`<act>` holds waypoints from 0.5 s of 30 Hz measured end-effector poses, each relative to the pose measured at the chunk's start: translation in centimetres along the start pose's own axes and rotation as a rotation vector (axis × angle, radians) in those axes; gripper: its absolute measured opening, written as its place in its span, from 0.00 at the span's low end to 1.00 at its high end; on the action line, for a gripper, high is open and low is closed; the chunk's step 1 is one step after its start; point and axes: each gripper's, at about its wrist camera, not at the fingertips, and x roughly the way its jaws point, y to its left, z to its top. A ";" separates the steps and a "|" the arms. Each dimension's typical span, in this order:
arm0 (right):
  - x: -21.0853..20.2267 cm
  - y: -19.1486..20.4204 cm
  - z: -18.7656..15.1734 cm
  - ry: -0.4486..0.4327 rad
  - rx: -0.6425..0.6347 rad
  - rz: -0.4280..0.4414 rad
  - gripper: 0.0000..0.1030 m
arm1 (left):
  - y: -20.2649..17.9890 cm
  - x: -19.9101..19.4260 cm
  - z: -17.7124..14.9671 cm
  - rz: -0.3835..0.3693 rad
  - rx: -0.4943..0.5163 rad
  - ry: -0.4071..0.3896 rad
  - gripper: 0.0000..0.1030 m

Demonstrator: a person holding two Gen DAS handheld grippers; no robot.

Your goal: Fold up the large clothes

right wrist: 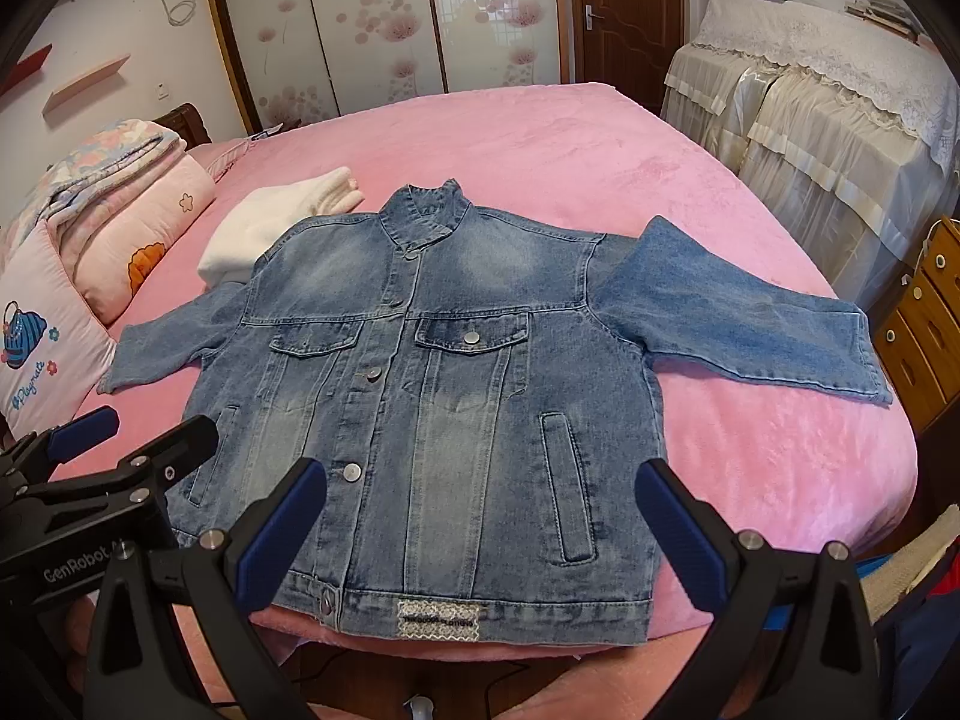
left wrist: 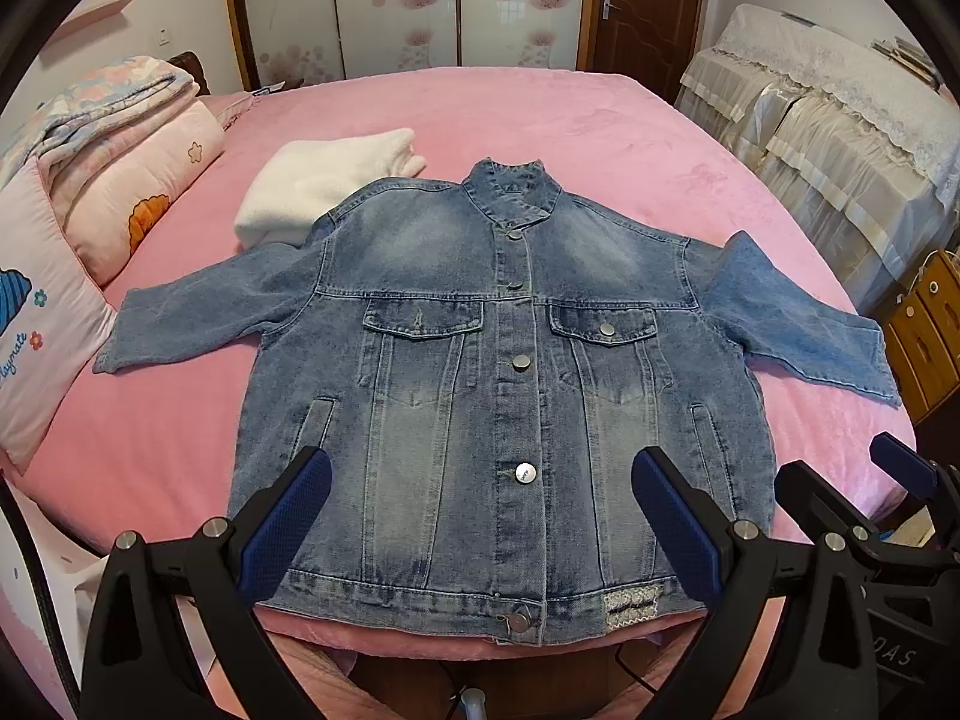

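A blue denim jacket point(left wrist: 480, 330) point(right wrist: 432, 384) lies flat and front-up on the pink bed point(left wrist: 630, 138) point(right wrist: 540, 150). It is buttoned, its collar points away from me, and both sleeves are spread out to the sides. My left gripper point(left wrist: 480, 510) hovers open over the hem near the bed's front edge, holding nothing. My right gripper point(right wrist: 480, 522) is open too, above the hem's right half. Each gripper shows in the other's view: the right gripper point(left wrist: 858, 480) at the right edge, the left gripper point(right wrist: 132, 438) at the left edge.
A folded white fleece cloth point(left wrist: 324, 180) point(right wrist: 270, 216) sits under the jacket's left shoulder. Pillows and folded quilts point(left wrist: 120, 180) are stacked at the bed's left. Lace-covered furniture point(left wrist: 840, 138) and wooden drawers point(left wrist: 924, 330) stand to the right. A wardrobe and door are behind.
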 end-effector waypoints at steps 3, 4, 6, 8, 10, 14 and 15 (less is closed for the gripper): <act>-0.2 0.0 -0.2 0.000 0.000 0.000 1.00 | 0.0 0.0 0.0 0.001 0.001 0.000 0.96; -0.1 0.0 -0.1 -0.001 0.000 -0.001 1.00 | 0.0 0.0 0.0 0.002 0.002 0.000 0.96; -0.1 0.0 -0.2 0.000 -0.001 -0.001 1.00 | 0.0 0.0 0.0 0.002 0.002 0.001 0.96; -0.2 0.0 -0.2 0.001 0.001 0.000 1.00 | 0.0 0.0 0.0 0.002 0.002 0.002 0.96; -0.1 0.0 -0.1 0.000 0.000 0.000 1.00 | 0.0 0.0 0.0 0.003 0.002 0.000 0.96; -0.1 0.0 -0.1 -0.001 0.000 -0.001 1.00 | 0.0 0.0 0.1 0.004 0.004 0.001 0.96; -0.2 0.0 -0.2 -0.001 0.000 -0.002 1.00 | 0.0 0.0 0.1 0.004 0.003 0.002 0.96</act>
